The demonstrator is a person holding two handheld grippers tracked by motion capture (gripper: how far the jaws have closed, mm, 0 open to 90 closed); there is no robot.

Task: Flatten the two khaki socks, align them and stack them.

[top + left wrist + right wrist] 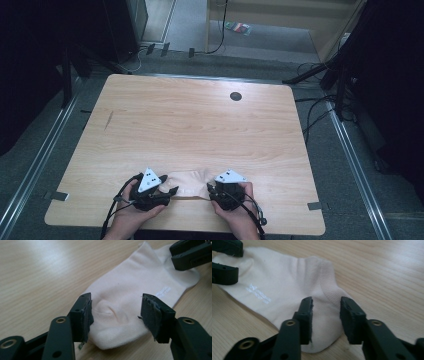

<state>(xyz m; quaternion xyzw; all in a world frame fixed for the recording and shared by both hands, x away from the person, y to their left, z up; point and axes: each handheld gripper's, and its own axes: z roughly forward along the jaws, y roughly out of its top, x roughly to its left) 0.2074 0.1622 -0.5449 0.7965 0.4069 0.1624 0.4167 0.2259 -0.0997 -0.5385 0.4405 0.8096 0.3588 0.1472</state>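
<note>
A cream ankle sock [190, 182] lies flat near the front edge of the wooden table [200, 115]. My left gripper [172, 192] is at its left end. In the left gripper view that gripper [116, 307] is open wide, and its jaws straddle the rounded end of the sock [130, 290]. My right gripper [209, 190] is at the other end. In the right gripper view it [325, 312] stands open with a narrower gap, and the ribbed end of the sock [287, 282] bulges between its jaws. Each gripper view shows the other gripper at the sock's far end [190, 253] [227, 260].
A dark round grommet hole [235, 96] sits at the table's far side. Cables [320, 110] trail on the floor to the right. Dark stands and equipment [120, 30] flank the table. A person's hands [235, 215] come in from the front edge.
</note>
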